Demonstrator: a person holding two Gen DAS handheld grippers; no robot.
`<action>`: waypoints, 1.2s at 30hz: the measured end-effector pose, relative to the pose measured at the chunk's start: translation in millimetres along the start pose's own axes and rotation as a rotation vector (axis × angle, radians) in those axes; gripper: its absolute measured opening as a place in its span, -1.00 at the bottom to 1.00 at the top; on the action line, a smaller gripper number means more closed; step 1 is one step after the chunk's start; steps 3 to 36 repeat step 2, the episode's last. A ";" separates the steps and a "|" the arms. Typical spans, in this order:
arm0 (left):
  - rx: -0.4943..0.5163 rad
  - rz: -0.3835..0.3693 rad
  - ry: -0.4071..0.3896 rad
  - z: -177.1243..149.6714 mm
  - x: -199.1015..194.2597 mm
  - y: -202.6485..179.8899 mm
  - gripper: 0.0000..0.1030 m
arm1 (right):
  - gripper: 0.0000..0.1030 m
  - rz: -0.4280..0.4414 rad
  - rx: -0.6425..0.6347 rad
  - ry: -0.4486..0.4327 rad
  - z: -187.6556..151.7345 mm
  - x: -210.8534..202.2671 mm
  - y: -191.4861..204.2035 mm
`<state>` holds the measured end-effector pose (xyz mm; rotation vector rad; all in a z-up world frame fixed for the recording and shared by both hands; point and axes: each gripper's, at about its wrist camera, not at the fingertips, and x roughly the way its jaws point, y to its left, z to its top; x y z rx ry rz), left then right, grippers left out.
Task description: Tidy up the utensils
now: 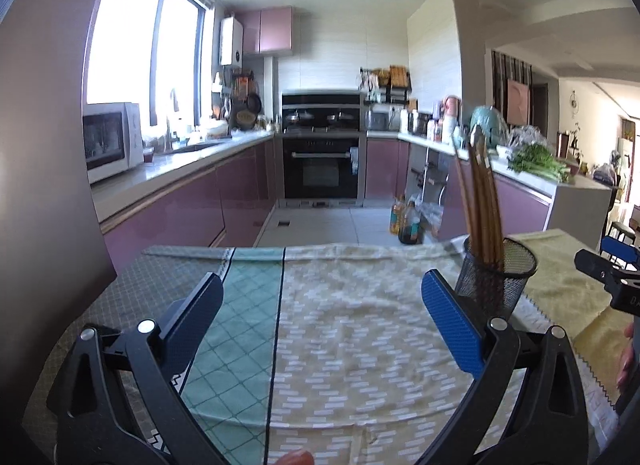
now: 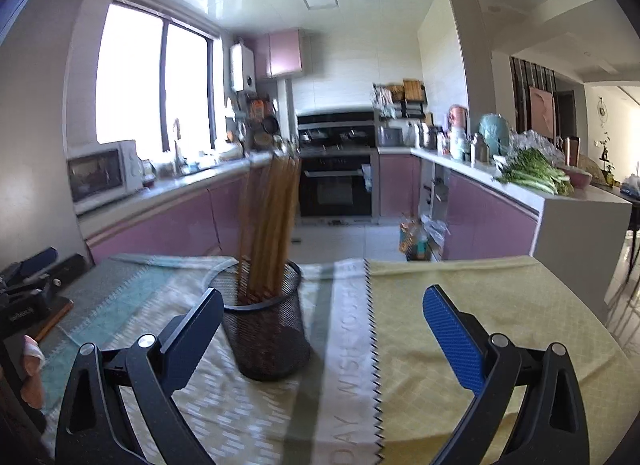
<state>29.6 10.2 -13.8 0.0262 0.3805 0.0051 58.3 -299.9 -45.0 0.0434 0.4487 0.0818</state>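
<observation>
Right wrist: right gripper (image 2: 323,307) spread wide

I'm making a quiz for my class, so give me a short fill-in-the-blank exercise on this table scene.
1. The chopsticks stand in a black ____ holder.
2. Both the left gripper and the right gripper have their jaws ____.
3. The holder stands on a ____ covered with cloths.
4. On the far counter lies a bunch of leafy ____.

Missing words: mesh; open; table; greens
</observation>
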 end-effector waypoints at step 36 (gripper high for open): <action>-0.004 0.011 0.115 -4.7 22.9 12.7 0.89 | 0.88 -0.040 0.022 0.127 -4.1 28.4 -26.4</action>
